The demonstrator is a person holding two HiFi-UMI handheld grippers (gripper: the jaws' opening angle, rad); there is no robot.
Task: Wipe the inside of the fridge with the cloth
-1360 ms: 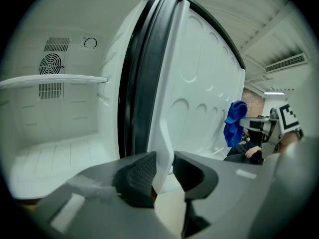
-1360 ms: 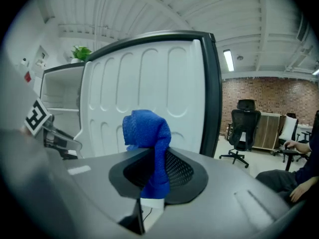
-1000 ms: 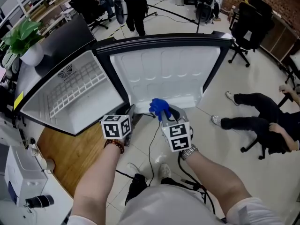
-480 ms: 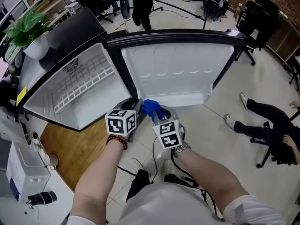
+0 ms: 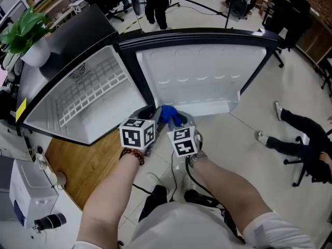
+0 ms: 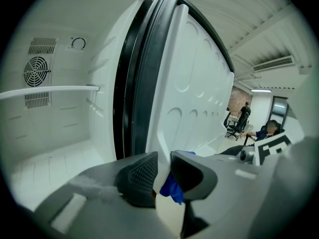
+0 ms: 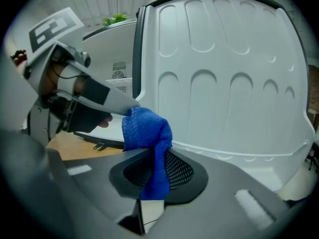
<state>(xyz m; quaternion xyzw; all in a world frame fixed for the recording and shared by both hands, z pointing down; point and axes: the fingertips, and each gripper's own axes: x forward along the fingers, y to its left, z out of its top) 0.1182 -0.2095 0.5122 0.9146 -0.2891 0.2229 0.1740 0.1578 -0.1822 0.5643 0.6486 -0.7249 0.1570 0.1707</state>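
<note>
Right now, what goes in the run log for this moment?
right gripper: shut on blue cloth | left gripper: jaws just been closing, cloth edge between them, unpinched | fridge: door open, cloth outside

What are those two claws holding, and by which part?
The right gripper pinches the blue cloth by a bunched fold between its fingers. The left gripper, fingers just closing, grips nothing; the cloth lies just beyond them.

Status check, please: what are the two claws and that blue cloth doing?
Right gripper shut on blue cloth. Left gripper narrowly apart, just been closing, cloth edge in its gap. Fridge open, door swung wide, nothing blocking the way in.
</note>
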